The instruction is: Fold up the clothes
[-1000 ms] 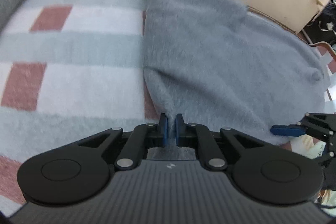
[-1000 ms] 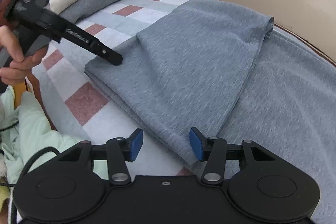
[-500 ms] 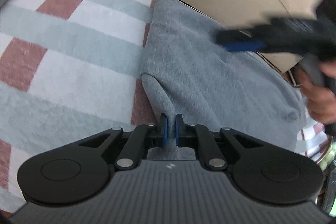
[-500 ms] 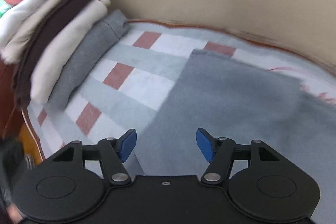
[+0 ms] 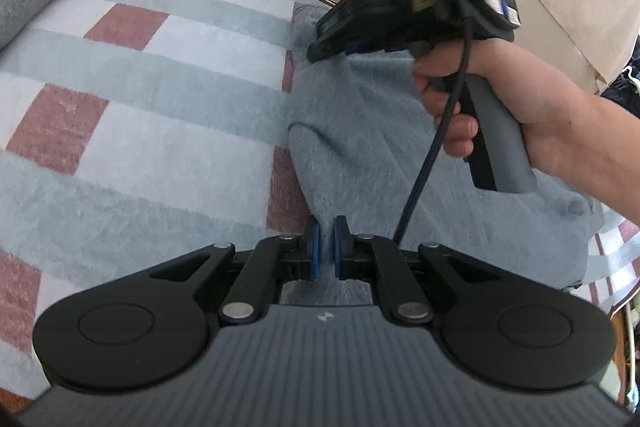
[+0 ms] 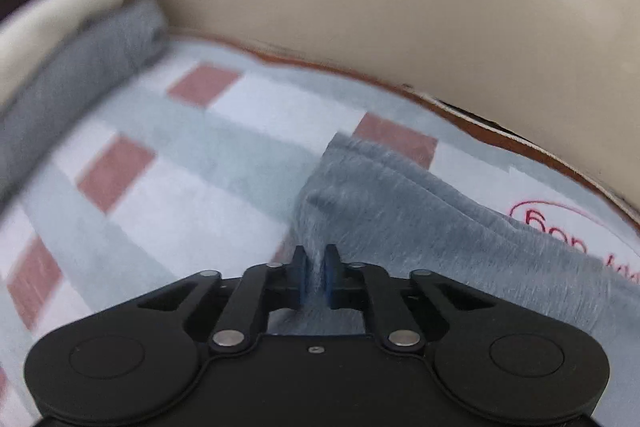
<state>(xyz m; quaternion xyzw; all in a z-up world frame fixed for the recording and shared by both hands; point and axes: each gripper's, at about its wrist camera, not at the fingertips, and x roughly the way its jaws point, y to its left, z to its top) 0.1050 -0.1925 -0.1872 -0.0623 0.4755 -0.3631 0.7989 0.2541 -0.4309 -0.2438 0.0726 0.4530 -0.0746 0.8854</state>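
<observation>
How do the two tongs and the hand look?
Left tongs: black linkage arms, blue pads, ribbed grey body. Right tongs: the same black and blue; the left view shows their grey handle, black cable and green light. The hand is bare, no sleeve visible.

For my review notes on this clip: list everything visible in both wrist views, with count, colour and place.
Grey garment: one, grey, partly folded on the blanket, right of centre.
Checked blanket: one, pale green, white and red, covering the surface.
Folded clothes stack: several, grey, cream and dark, far left.
Beige backrest: one, behind the blanket.
Red writing: on the blanket, right edge.
Left tool: black, blue pads, shut on the garment's near edge.
Right tool: black, closing on the garment's far corner.
Hand: one, gripping the right tool's handle.
</observation>
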